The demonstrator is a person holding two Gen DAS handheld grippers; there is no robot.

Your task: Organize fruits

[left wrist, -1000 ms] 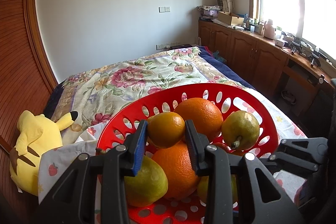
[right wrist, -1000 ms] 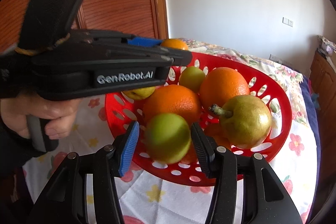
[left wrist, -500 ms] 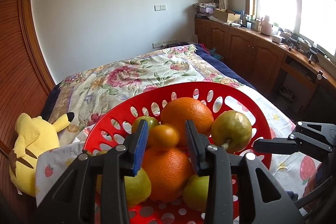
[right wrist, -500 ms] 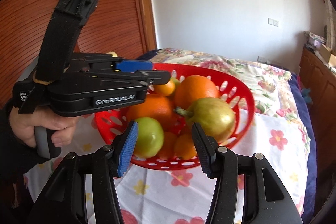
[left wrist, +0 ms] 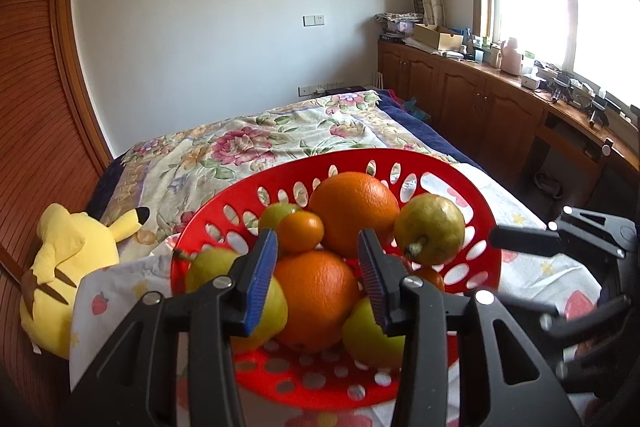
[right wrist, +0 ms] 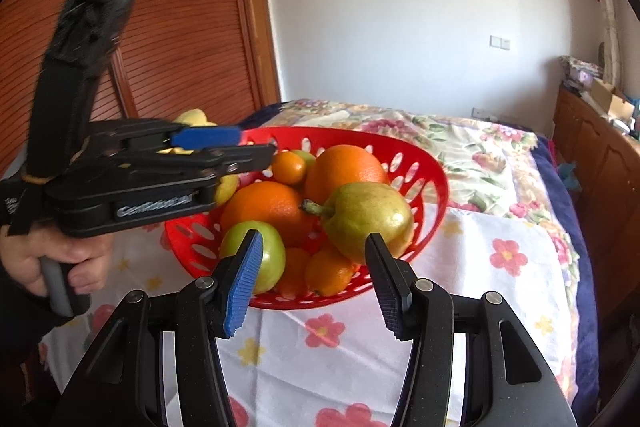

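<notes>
The fruits are all sitting piled in the red basket (right wrist: 434, 183) on the bed (nothing loose outside it is showing), the left gripper (left wrist: 316, 273) is opening its empty jaws above the small orange (left wrist: 300, 231), and the right gripper (right wrist: 312, 279) is hovering apart, holding nothing, so the task is looking nearly finished.

Bed (left wrist: 280, 139) – red basket (right wrist: 434, 187), yellow plush (left wrist: 68, 259).
</notes>
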